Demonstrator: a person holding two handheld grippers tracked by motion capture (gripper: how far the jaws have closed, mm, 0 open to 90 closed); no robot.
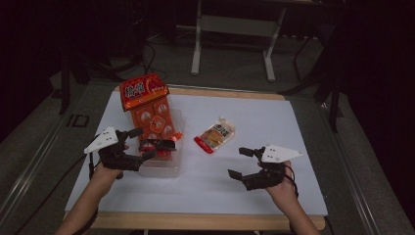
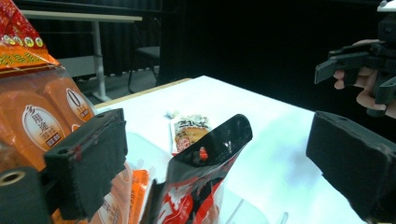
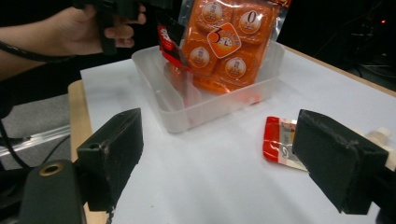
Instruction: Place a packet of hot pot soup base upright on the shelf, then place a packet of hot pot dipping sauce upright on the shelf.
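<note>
Both pairs of jaws stand parted with nothing pressed between them as a person works over a white table [image 1: 293, 127]. On the left gripper [image 1: 142, 143], held over the near end of a clear plastic tub [image 1: 164, 169], the pads are spread wide; the left gripper view shows the top of a black-and-red packet [image 2: 205, 163] standing upright between them, touching neither pad. That packet sits in the tub's near end, just in front of a large orange multipack [image 1: 152, 117], which leans upright in the tub with its red header card [image 1: 143, 90] rising toward the table's far left corner. The tub itself lies on the left half of the table, closer to the near edge than the far one. On the right gripper [image 1: 239, 162], held low near the table's near right corner, the pads are likewise apart and empty, pointing left toward the tub. A small spouted pouch [image 1: 215, 136] with a red bottom edge lies flat near the middle of the table, between the tub and the right gripper and clear of both; in the right gripper view it rests just behind the right-hand pad. Each gripper carries a grey three-cornered plate on top, and the person's forearms enter from the near edge.
</note>
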